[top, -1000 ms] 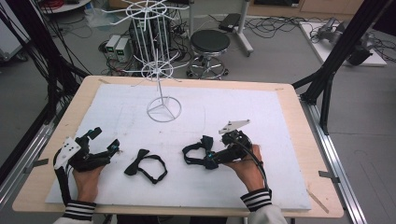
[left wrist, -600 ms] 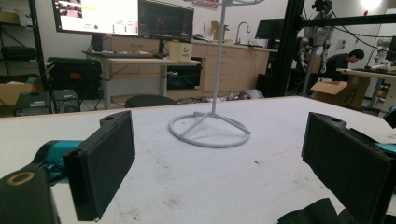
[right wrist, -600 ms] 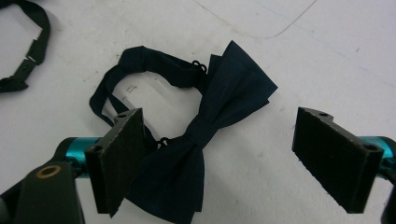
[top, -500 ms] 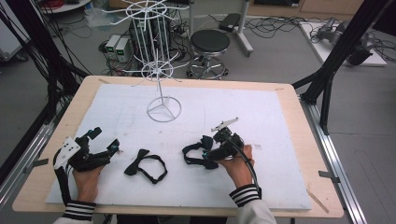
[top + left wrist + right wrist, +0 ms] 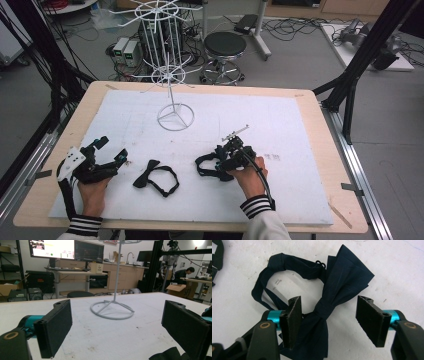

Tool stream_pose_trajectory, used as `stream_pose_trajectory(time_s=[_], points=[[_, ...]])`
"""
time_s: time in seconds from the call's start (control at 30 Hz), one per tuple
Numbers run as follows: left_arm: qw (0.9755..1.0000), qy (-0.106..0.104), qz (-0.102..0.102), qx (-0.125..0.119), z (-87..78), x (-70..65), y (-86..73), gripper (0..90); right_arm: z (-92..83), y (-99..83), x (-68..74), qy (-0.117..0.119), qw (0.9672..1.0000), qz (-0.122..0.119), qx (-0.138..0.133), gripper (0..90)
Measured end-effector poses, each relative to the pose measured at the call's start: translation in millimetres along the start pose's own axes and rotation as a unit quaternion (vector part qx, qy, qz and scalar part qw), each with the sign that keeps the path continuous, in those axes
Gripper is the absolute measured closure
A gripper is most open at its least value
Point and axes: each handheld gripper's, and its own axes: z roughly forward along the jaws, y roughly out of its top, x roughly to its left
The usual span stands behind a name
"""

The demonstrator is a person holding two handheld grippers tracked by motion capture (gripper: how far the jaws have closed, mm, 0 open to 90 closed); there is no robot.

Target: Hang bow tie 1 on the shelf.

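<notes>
Low and right of centre in the high view, the right gripper point(image 5: 223, 161) straddles the dark bow tie point(image 5: 332, 302); its jaws have just been closing, pads not yet pressing its knot. At lower left, the left gripper point(image 5: 111, 152) rests on the white worktop point(image 5: 300, 130), jaws wide.

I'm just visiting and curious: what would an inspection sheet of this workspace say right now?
Surface: white sheet on a wooden table, faint marks.
Job's things: dark bow tie between the right gripper's pads; second bow tie lying apart.
Clutter: white wire rack standing on the sheet.
Grippers: right gripper straddles the tie's knot, jaws just closing, not yet pressing; left gripper open, holding nothing.
Cables: black cable over the right hand.
Surroundings: stool, floor cables, monitors.
</notes>
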Motion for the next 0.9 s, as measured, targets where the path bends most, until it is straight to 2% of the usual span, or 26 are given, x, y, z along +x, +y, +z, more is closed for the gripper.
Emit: stream_pose_trajectory(time_s=[0.23, 0.33, 0.47, 0.63, 0.77, 0.9], points=[[1.0, 0.0, -0.001, 0.0, 0.0, 0.0, 0.0, 10.1, 2.7, 1.7, 1.8, 0.012, 0.9998, 0.01, 0.012, 47.4], [1.0, 0.0, -0.001, 0.0, -0.1, 0.0, 0.0, 10.0, 4.0, 2.7, 3.7, 0.012, 0.9997, 0.01, 0.02, 53.3], [1.0, 0.0, -0.004, -0.001, -0.4, 0.5, 0.0, 10.0, 4.7, 2.7, 3.9, 0.01, 0.9996, 0.01, 0.026, 56.9], [1.0, 0.0, -0.004, -0.002, -0.2, 0.3, -0.1, 10.0, 6.7, 3.6, 3.8, 0.01, 0.9991, 0.022, 0.035, 62.5], [1.0, 0.0, -0.004, -0.002, -0.1, 0.2, -0.2, 10.1, 9.6, 5.3, 5.2, 0.012, 0.9982, 0.034, 0.048, 73.4], [1.0, 0.0, -0.004, -0.002, -0.1, 0.2, -0.1, 10.0, 9.6, 6.9, 5.1, 0.013, 0.9976, 0.041, 0.054, 75.2]])
